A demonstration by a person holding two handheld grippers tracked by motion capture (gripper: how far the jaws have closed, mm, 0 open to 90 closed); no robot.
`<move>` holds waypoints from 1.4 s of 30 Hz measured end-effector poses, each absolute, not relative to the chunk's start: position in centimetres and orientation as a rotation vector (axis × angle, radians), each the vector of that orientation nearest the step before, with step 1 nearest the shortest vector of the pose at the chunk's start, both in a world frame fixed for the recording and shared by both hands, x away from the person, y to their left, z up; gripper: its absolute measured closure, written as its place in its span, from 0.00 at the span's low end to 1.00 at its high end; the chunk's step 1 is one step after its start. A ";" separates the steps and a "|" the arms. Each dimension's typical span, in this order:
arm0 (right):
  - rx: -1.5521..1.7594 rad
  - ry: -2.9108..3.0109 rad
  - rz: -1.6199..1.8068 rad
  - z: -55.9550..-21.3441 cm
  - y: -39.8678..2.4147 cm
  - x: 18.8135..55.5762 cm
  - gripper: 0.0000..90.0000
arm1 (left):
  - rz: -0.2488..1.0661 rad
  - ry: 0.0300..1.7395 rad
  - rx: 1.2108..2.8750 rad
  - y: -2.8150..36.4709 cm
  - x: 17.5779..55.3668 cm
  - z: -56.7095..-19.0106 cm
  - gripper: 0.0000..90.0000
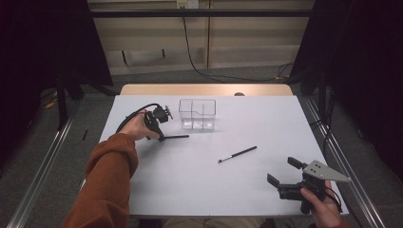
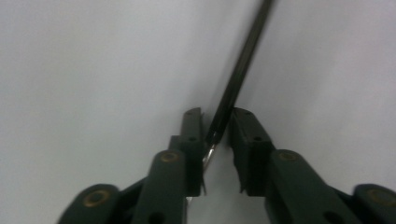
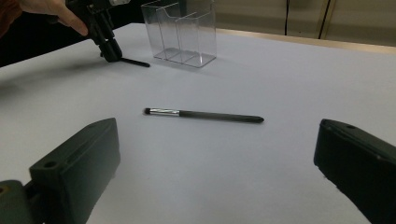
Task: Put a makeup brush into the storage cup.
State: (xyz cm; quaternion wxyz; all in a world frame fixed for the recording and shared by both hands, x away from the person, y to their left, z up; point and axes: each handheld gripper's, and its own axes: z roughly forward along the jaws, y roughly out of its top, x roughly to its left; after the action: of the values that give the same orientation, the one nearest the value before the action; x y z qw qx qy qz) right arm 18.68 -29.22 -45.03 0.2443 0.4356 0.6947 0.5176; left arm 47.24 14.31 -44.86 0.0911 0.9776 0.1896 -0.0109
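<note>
At left of centre in the high view, my left gripper point(image 1: 160, 137) has its fingers closed on a black brush point(image 1: 175, 137) lying on the table point(image 1: 190, 185). At lower right, my right gripper point(image 1: 284, 172) rests with fingers wide apart, empty.

a clear acrylic organizer point(image 1: 197, 114) with several compartments stands upright on the white table point(image 1: 247, 190). a second makeup brush point(image 1: 237, 154), black-handled with a silver ferrule, lies flat on the table nearer the person than the organizer and off to its right, well apart from it.
</note>
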 end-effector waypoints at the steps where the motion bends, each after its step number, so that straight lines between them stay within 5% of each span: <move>1: 1.191 1.898 1.412 -45.0 -29.2 18.7 0.00 | -0.045 0.547 2.912 14.3 47.3 -44.8 0.93; 22: 1.193 1.894 1.409 -45.0 -29.3 18.6 0.00 | -0.052 0.509 2.903 14.6 46.9 -44.5 0.94; 42: 1.190 1.896 1.407 -45.0 -29.1 18.6 0.00 | -0.078 0.562 2.701 16.3 45.2 -43.2 0.94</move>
State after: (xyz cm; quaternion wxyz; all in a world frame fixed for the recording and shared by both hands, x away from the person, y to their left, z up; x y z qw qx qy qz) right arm 18.65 -29.14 -45.01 0.2466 0.4362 0.6950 0.5157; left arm 45.18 16.30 -43.19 0.1898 0.9608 0.2000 -0.0278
